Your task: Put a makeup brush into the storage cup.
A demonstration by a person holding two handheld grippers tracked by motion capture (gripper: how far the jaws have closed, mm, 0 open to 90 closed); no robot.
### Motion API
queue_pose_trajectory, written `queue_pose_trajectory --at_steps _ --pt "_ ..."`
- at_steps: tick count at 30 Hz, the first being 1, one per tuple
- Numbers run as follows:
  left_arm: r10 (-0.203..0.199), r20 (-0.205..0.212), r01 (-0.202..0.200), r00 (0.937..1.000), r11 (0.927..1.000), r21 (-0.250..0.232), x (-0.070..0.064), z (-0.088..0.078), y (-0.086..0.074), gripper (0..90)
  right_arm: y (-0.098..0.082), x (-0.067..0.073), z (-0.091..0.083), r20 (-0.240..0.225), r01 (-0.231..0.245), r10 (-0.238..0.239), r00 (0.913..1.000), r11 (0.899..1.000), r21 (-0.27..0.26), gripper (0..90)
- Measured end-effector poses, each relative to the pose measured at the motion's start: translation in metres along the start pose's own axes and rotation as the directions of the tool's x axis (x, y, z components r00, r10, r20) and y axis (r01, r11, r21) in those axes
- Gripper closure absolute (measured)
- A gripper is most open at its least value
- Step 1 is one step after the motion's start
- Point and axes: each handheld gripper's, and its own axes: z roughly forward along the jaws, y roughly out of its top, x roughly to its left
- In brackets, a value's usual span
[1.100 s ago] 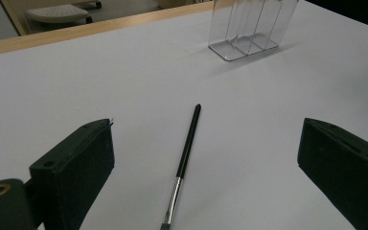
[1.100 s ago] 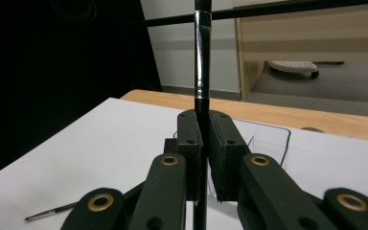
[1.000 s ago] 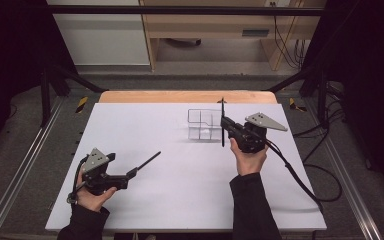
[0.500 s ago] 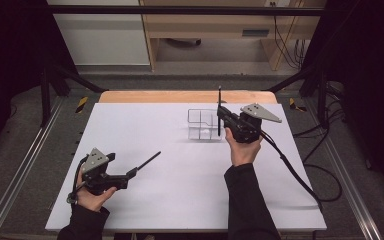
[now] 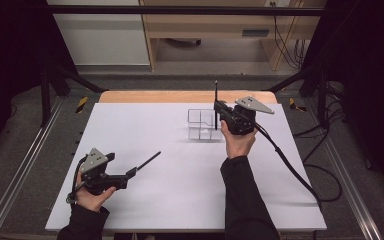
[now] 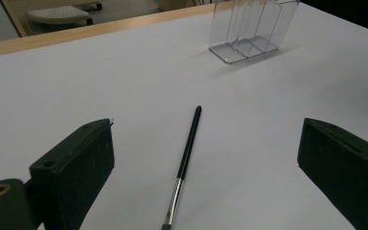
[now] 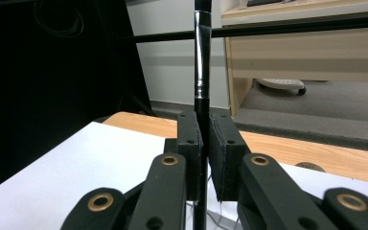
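A clear plastic holder with compartments stands on the white table, right of centre toward the back. Just to its right, my right gripper is shut on a thin black brush and holds it upright. The right gripper view has the brush rising straight between the closed pads of that gripper. My left gripper rests low at the front left with its jaws open wide. A second black brush lies flat on the table between them, untouched, pointing toward the holder.
A wooden strip runs along the table's far edge. Metal frame rails flank both sides. The right gripper's cable trails over the table's right part. A desk and a chair base stand beyond the table.
My right gripper has carried the upright brush toward the back of the table, closer beside the clear holder. The left gripper and the lying brush have stayed where they were.
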Motion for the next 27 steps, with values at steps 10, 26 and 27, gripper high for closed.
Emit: queue_pose_trajectory --at_steps 10,26,27 --pt "-0.001 0.001 0.001 1.0 1.0 0.001 0.0 0.0 0.0 4.5 0.003 -0.007 0.011 0.017 -0.013 0.013 0.9998 1.0 -0.019 84.4" --pt "-0.003 0.005 0.003 1.0 1.0 0.0 0.0 0.001 0.0 4.5 0.005 -0.014 0.03 0.043 -0.022 0.024 0.9988 0.999 -0.031 84.4" --pt "-0.004 0.004 0.004 1.0 1.0 0.001 0.0 0.001 0.0 4.5 0.006 -0.014 0.031 0.044 -0.024 0.025 0.9987 0.999 -0.031 84.4"
